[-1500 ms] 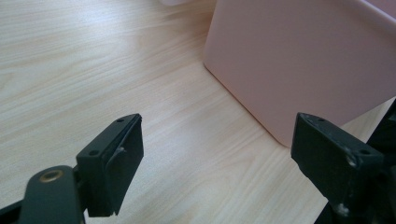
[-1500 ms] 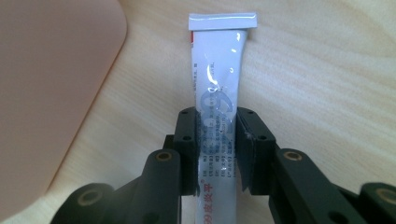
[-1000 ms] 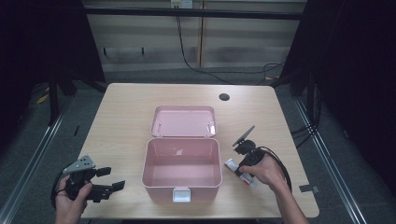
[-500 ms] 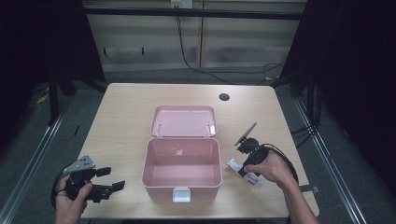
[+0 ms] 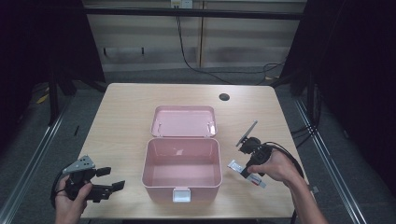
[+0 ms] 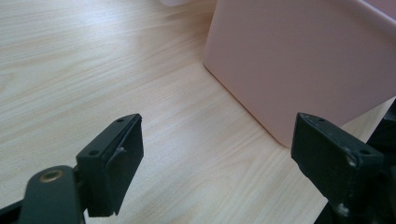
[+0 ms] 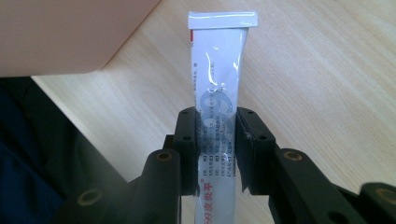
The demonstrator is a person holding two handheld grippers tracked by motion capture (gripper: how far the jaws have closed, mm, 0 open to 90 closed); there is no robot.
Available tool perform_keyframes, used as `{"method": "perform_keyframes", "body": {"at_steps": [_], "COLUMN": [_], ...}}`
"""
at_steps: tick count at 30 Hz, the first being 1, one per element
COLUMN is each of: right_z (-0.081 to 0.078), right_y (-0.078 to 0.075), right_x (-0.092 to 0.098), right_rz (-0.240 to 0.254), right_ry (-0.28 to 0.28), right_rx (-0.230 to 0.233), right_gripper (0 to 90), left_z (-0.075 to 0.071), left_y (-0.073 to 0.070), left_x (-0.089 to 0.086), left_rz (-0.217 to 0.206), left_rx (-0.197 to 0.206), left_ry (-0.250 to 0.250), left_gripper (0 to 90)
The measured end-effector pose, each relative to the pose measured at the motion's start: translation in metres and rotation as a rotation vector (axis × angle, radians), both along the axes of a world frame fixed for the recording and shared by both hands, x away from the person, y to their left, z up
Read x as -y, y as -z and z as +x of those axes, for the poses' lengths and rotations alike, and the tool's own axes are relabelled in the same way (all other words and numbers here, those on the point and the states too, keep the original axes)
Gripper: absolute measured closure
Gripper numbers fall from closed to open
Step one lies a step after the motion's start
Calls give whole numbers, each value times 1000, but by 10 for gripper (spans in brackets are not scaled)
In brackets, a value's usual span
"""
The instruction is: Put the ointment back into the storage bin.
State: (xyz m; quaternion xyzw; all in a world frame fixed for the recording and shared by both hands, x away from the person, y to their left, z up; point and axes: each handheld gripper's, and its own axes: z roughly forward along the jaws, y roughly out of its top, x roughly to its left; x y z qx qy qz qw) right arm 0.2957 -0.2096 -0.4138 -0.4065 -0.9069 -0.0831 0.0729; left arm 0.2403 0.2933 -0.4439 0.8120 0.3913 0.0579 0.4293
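glossy pink plastic box [image 5: 182, 161], matt pale wood-grain table [image 5: 126, 116]

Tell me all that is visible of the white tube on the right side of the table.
The white tube is a soft, glossy squeeze tube with a flat crimped end, a red stripe near that end, blue lettering and small printed text. It lies on the wooden table, right of the open pink box, crimped end towards the box. The right gripper is shut on its middle, one jaw on each side.
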Motion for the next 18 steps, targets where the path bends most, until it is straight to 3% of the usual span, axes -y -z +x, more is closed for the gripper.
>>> {"method": "perform_keyframes", "body": {"at_steps": [18], "right_z": [-4], "right_y": [-20], "right_x": [2], "right_rz": [17], "right_ry": [-22], "right_rx": [-28], "right_gripper": [720], "left_z": [0], "left_y": [0], "left_x": [1], "left_rz": [3], "left_rx": [-3], "left_ry": [1], "left_gripper": [170]}}
